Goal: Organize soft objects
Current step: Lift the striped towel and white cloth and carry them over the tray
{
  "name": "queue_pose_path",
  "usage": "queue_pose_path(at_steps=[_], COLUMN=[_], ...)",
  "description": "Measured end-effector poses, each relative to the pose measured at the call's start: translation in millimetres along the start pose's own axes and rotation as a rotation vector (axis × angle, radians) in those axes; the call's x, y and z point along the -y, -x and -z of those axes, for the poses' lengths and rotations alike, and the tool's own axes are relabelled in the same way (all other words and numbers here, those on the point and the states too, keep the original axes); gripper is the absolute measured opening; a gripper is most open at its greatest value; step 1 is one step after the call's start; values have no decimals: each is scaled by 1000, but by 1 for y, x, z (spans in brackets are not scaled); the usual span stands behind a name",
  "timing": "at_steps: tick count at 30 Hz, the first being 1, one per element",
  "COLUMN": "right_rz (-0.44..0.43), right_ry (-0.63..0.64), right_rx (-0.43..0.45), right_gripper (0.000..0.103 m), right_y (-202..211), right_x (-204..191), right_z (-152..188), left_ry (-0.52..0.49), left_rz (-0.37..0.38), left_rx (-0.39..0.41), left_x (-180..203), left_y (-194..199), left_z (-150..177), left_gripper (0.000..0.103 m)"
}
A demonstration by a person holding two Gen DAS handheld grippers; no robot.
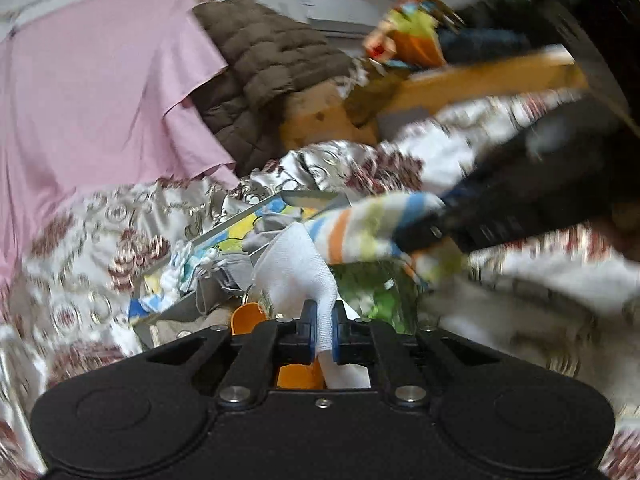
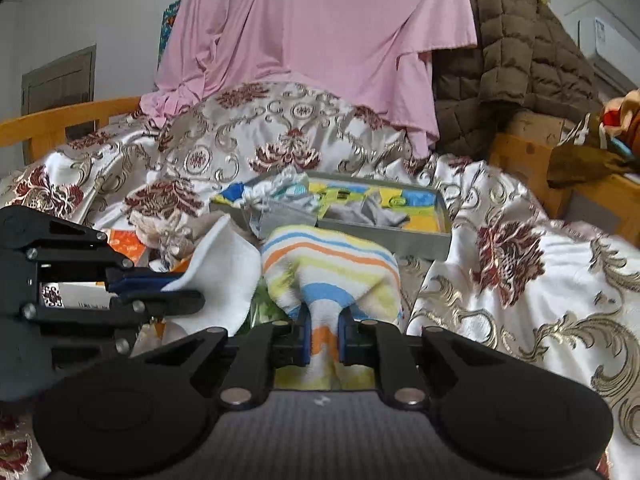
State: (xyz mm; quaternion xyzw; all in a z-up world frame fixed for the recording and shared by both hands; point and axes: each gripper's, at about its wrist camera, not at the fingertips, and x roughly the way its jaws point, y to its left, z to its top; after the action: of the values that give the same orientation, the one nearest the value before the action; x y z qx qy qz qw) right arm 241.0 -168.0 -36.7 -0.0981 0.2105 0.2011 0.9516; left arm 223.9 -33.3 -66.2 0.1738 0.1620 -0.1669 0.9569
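Left gripper: tilted slightly downward, pinching white cloth. Right gripper: alongside, likewise tilted, pinching striped towel over bedspread before tray.

No legible text anywhere, small dark printed mark on a white card, too blurred to read
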Motion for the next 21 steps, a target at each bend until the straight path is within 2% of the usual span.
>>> queue_pose_path(at_steps=[5,9,13,21], right_rz=[31,43,43,57], right_ry=[25,50,51,71], right_rx=[37,75,100,150], right_gripper=[12,12,12,10], right_y=[12,23,27,9], right_x=[-4,-7,-5,15], right_z=[-1,-7,-23,-73], left_ry=[141,205,322,322], left_rz=[35,26,22,-18], left_rx=[20,67,68,118], left_x=[-14,-25,-43,-87], left_y=[7,18,21,1], left_z=[-7,-18,-34,-68], left_gripper=[6,6,6,7])
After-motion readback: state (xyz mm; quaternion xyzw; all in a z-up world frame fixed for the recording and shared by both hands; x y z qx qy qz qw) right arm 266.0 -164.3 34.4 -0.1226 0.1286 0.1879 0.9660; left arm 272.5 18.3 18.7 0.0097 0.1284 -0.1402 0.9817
